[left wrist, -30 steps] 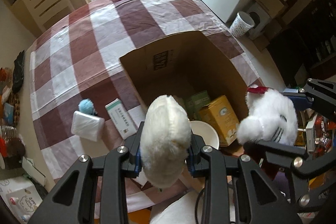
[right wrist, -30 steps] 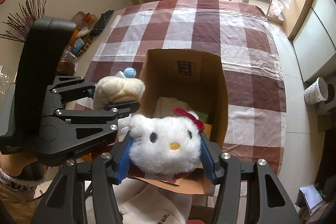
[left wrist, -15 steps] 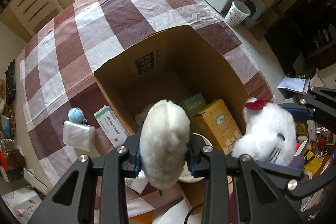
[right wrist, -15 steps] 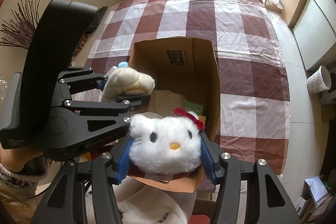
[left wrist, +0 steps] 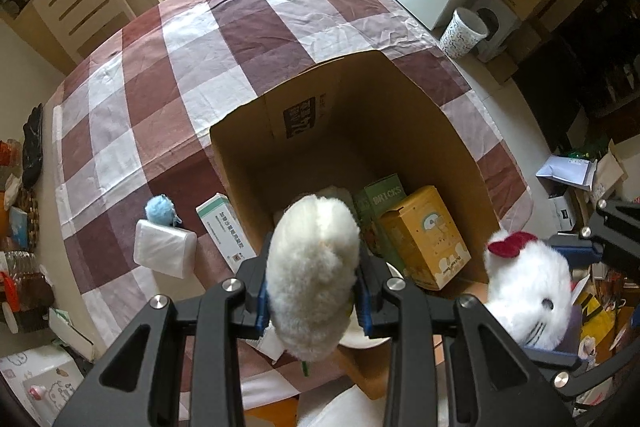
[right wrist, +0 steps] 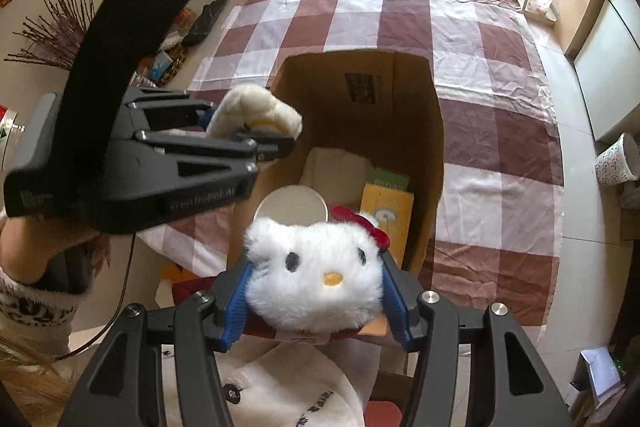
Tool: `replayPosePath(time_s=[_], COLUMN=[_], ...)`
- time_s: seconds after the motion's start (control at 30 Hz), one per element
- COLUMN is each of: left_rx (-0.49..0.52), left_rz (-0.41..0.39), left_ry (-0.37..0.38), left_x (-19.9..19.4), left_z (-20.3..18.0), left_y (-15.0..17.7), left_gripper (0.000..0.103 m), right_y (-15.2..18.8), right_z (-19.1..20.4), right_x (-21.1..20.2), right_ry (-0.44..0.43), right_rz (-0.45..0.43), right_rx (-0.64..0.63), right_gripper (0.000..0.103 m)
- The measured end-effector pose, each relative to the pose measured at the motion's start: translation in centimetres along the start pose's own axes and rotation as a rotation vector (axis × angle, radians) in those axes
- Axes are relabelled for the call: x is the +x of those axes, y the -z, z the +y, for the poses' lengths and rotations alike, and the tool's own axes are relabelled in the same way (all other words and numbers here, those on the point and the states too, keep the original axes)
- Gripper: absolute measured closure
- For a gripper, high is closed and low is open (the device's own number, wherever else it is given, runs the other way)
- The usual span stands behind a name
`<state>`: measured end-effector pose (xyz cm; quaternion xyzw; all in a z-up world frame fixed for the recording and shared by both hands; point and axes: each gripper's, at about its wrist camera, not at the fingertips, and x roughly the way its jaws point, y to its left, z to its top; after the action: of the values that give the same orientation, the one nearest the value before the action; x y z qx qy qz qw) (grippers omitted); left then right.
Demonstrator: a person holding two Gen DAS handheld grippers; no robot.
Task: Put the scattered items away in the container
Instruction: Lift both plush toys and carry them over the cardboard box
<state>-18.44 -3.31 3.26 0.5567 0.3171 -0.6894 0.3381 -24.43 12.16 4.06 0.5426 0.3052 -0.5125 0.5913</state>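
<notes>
Right now I have the left gripper (left wrist: 314,281) clamped on a cream plush (left wrist: 312,273) and the right gripper (right wrist: 316,297) on a cat plush (right wrist: 314,277), both over the box (left wrist: 400,131), whose near rim could catch either toy if I let go early.

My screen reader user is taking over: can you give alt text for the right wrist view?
The right gripper holds a white cat plush above the near edge of an open cardboard box on a checked tablecloth. To its left, the left gripper holds a cream plush over the box.
</notes>
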Motion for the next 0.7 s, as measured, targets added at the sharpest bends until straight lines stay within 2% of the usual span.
replayPosePath(time_s=[0.23, 0.43, 0.7], left_rx=[-0.042, -0.046, -0.054], left_rz=[0.007, 0.017, 0.025], left_ry=[0.037, 0.03, 0.031], left_x=[0.9, 1.7, 1.6], left_z=[-0.7, -1.2, -0.8], left_y=[0.0, -1.0, -1.1], left_gripper=[0.07, 0.07, 0.07], right_y=[0.4, 0.0, -2.3], right_z=[-0.6, -0.8, -1.3], right_x=[0.4, 1.4, 2.0], right_ry=[0.033, 0.038, 0.063], right_rz=[0.009, 0.022, 0.029], right_rx=[-0.063, -0.102, -0.184], right_gripper=[0.046, 0.046, 0.046])
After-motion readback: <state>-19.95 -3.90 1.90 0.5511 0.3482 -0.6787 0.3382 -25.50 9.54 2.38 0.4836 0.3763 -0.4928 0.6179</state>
